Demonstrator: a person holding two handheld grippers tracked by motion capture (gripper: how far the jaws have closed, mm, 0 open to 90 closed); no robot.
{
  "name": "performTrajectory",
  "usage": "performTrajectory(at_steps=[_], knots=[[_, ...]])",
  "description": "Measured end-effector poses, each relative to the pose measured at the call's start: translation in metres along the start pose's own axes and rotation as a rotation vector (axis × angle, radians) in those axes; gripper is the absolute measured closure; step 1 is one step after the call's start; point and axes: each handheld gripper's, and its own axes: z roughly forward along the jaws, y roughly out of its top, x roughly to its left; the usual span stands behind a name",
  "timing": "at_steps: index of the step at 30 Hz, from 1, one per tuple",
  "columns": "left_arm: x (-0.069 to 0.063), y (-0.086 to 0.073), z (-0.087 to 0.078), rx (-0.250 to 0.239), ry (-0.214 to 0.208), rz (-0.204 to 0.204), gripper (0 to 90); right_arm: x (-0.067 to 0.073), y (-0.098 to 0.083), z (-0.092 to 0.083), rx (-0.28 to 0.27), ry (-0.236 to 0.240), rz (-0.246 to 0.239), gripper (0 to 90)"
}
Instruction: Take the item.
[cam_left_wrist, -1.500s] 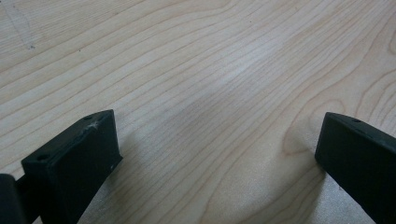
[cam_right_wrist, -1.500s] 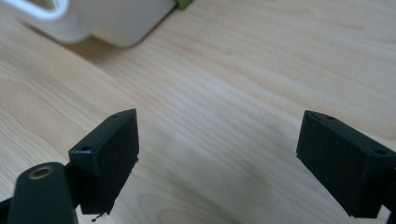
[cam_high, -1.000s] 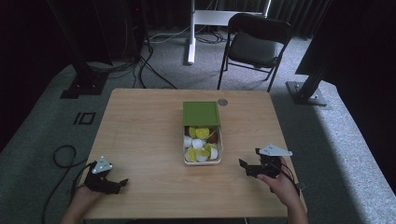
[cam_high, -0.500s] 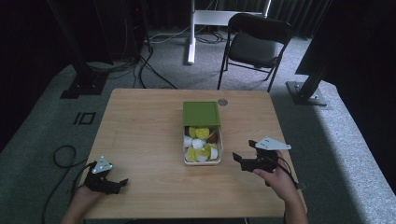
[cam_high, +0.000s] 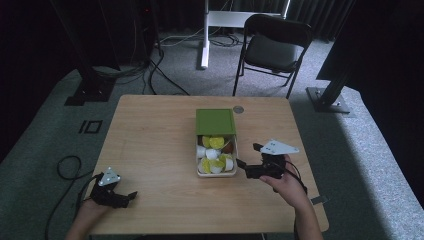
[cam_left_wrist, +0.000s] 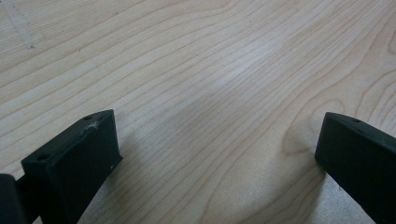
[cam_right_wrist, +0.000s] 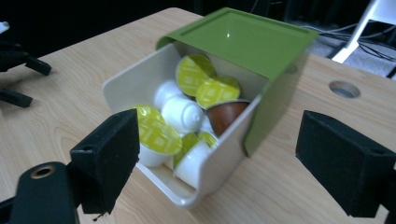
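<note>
Left gripper (cam_high: 131, 196): held low at the near left corner of the table (cam_high: 150, 135); jaws spread wide apart with bare wood between them, nothing held.
Left hand (cam_high: 89, 207): seen at the near table edge, wrapped around the left gripper's body.
Right gripper (cam_high: 246, 160): held near the right side of the table, pointed toward the box; jaws spread wide, nothing between them; in the right gripper view the near corner of the box is framed between the two jaws.
Right hand (cam_high: 284, 184): placed behind the right gripper, forearm entering from the near edge.
Box (cam_right_wrist: 140, 79): cream tray at the middle of the table, just beside the right gripper's jaws; near end open to view, far end covered.
Capsules (cam_right_wrist: 184, 112): heaped inside the box; white bodies and lime-green foil tops are seen, and one brown capsule (cam_right_wrist: 225, 115) lies against the right wall.
Lid (cam_high: 215, 121): green, flat, slid over the far half of the box.
Hole (cam_high: 238, 109): round, set in the table just beyond the lid's far right corner.
Chair (cam_high: 272, 45): black, folding, stood on the floor beyond the far edge of the table.
</note>
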Motion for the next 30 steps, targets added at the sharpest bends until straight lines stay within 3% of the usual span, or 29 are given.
performTrajectory(at_steps=[16, 30], knots=[[0.0, 0.0, 0.0, -0.002, 0.0, -0.001, 0.5, 0.027, 0.012, 0.036, 0.021, 0.091, -0.051, 14.2], [0.0, 0.0, 0.0, -0.001, 0.0, -0.002, 0.5, 0.044, 0.002, 0.06, 0.073, 0.133, -0.09, 15.8]])
